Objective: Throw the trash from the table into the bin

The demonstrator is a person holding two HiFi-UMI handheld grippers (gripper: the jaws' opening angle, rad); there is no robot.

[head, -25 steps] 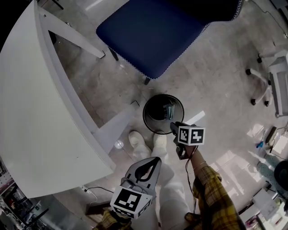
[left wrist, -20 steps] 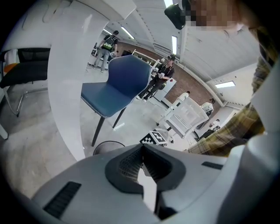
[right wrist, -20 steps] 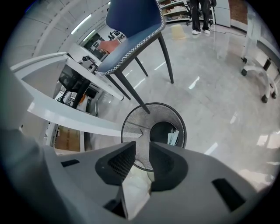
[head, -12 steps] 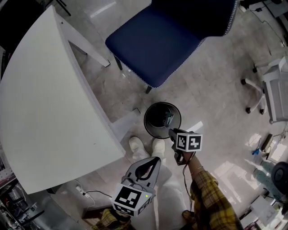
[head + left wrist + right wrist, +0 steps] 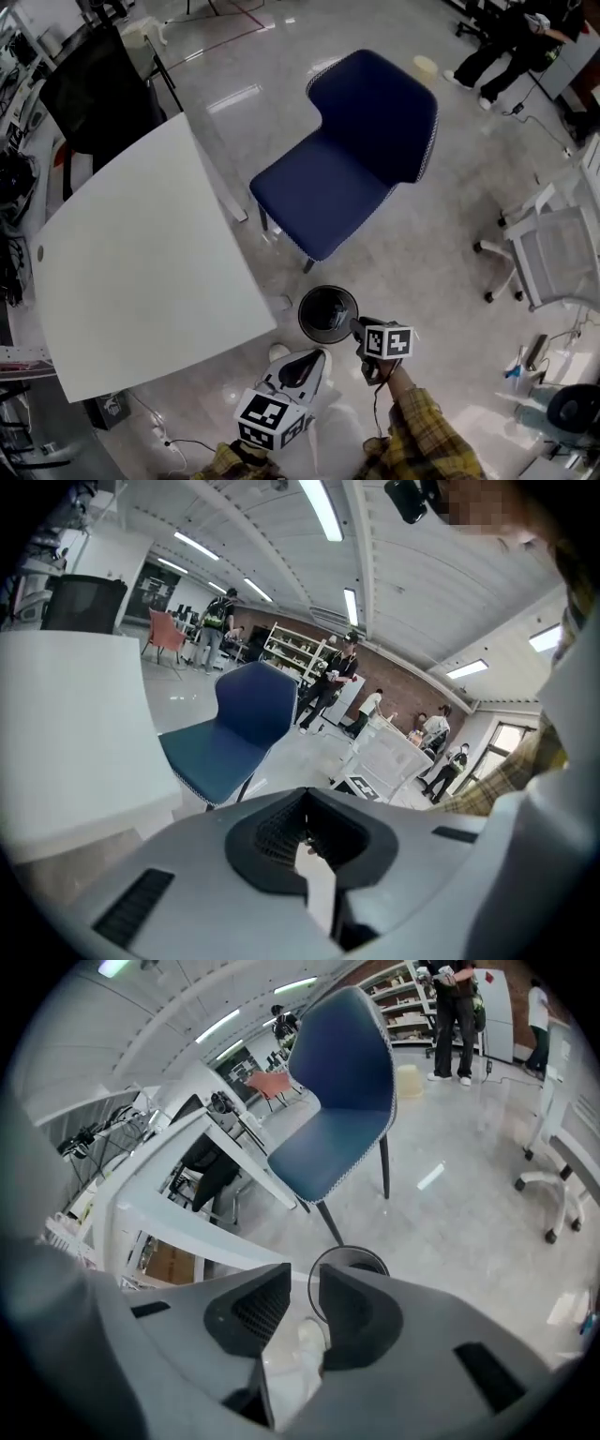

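The white table [image 5: 141, 272] fills the left of the head view, and no trash shows on the part of its top that is in frame. Just right of its near corner hangs the left tool [image 5: 322, 355], its jaws brought together at the tips with nothing between them. Beside it on the floor stands the round black bin [image 5: 302, 317]; its inside is too dark to tell what lies there. The right tool [image 5: 355, 324] hovers by the bin's right rim, jaws a narrow gap apart and empty, with only floor and a shoe [image 5: 309, 1335] visible through the gap. Beyond the bin stands a blue chair [image 5: 328, 187].

With both tools empty over the bin, the drop looks finished. The next move calls for scanning the table for leftovers; the left tool would need opening before any pick.
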